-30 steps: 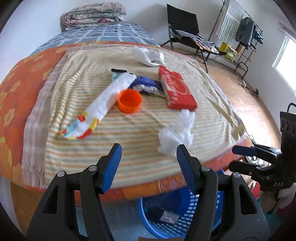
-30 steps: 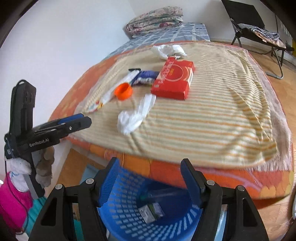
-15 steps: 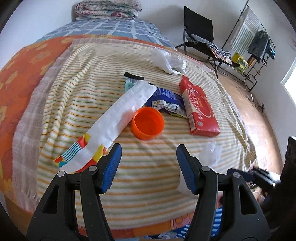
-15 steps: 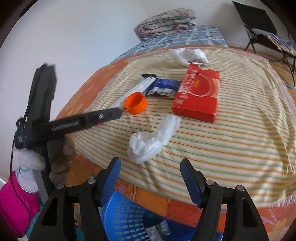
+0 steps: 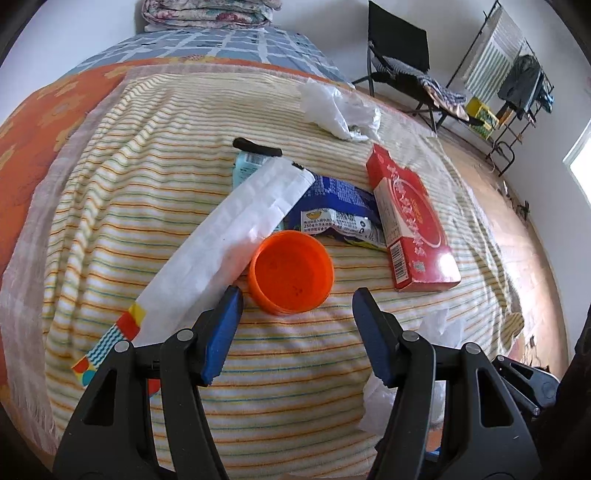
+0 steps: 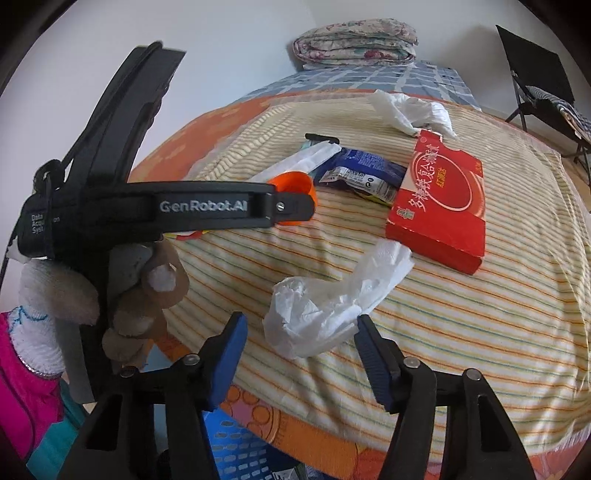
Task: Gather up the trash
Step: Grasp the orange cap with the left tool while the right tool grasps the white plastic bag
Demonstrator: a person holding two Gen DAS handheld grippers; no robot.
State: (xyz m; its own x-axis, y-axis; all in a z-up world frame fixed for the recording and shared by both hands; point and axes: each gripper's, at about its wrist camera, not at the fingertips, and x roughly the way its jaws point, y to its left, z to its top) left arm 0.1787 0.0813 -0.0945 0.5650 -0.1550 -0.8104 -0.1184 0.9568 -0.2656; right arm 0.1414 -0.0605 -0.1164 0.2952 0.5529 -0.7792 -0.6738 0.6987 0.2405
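Note:
Trash lies on a striped blanket (image 5: 110, 192) on the bed. My left gripper (image 5: 297, 332) is open and empty, its jaws just short of an orange cup (image 5: 291, 275) lying on its side. A long white wrapper (image 5: 229, 240), a blue packet (image 5: 340, 210), a red box (image 5: 410, 218) and crumpled white plastic (image 5: 338, 110) lie beyond. My right gripper (image 6: 299, 354) is open and empty, just before a crumpled white bag (image 6: 332, 302) near the bed's front edge. The red box (image 6: 439, 199) lies behind it.
A blue laundry basket (image 6: 236, 450) stands on the floor below the bed's edge, under my right gripper. Folded quilts (image 5: 210, 13) lie at the far end of the bed. A black folding chair (image 5: 402, 62) and a clothes rack (image 5: 517, 74) stand at right.
Both grippers have risen from the basket and moved forward over the bed. The left one has closed in on the orange cup, the right one on the crumpled white bag.

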